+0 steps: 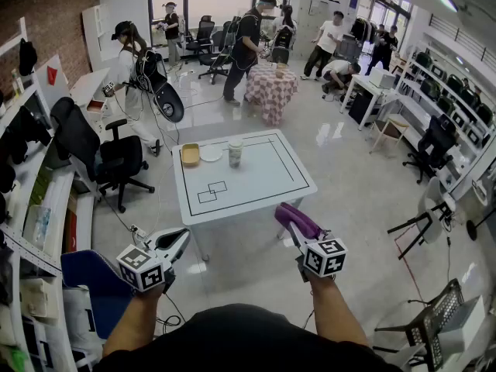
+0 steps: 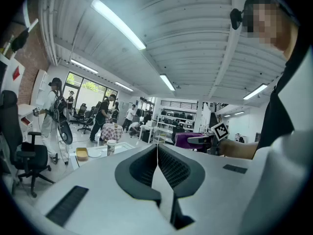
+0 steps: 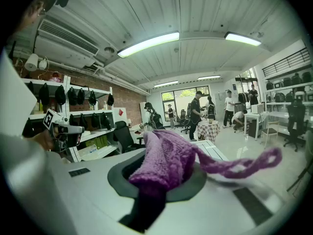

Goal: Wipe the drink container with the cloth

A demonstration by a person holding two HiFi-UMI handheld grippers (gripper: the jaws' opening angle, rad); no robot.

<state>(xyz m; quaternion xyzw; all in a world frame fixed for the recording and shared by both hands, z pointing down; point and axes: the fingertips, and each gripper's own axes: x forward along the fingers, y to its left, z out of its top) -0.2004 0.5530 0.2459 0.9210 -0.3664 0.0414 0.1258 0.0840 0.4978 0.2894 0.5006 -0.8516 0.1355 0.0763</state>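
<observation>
The table point(image 1: 256, 184) sits at the centre of the head view. Along its upper left edge, from left to right, are a shallow box point(image 1: 190, 155), a plate point(image 1: 211, 153) and the drink container point(image 1: 235, 153). An office chair point(image 1: 116, 161) stands left of the table. Below the table are the left gripper point(image 1: 182, 235) and, to its right, the right gripper point(image 1: 288, 217) with the cloth point(image 1: 301, 224) in its jaws.

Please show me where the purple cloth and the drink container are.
purple cloth point(image 3: 168, 158), right gripper view, the bunched middle between the jaws.
drink container point(image 1: 235, 154), head view, the middle of its side.
</observation>
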